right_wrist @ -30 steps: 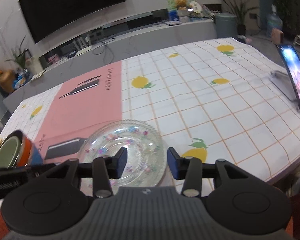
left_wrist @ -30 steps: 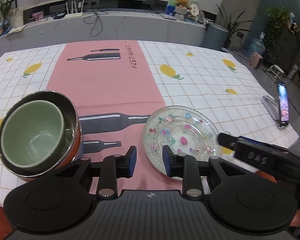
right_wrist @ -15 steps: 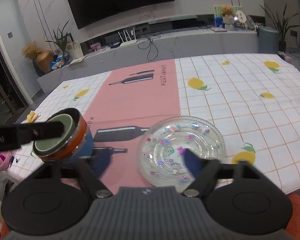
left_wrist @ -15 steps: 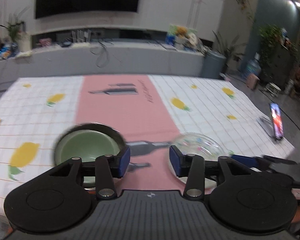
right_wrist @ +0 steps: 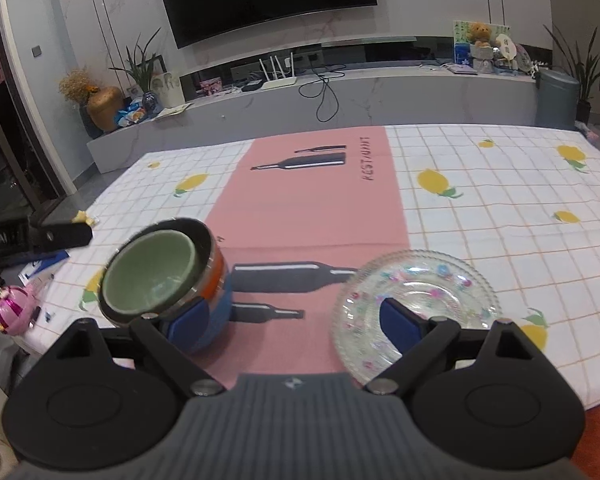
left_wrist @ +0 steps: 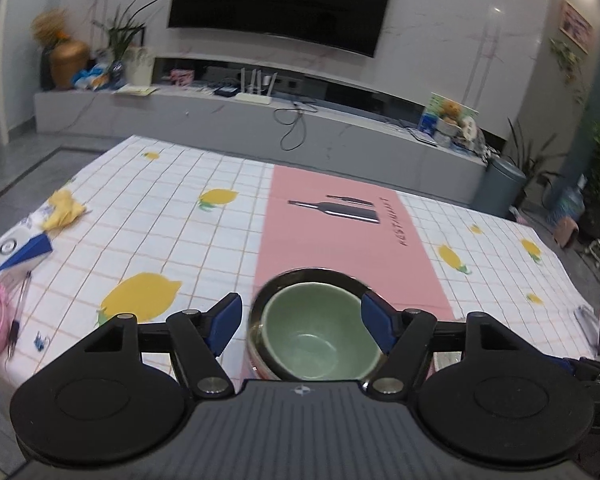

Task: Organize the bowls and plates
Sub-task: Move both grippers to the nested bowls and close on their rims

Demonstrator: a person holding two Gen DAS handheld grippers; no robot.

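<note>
Both tools' jaws just widened; green bowl (left_wrist: pixel 320 332) sits nested inside steel bowl (right_wrist: pixel 212 268).

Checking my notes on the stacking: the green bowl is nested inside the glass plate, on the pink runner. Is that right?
Not quite. The green bowl is nested inside the metal bowl with the orange and blue outside, not the glass plate. The plate lies by itself to the right of that stack in the right wrist view. The stack does sit on the pink runner.

Both tongs, left (left_wrist: pixel 302 322) and right (right_wrist: pixel 296 326), have just been opening (nothing gripped).
</note>
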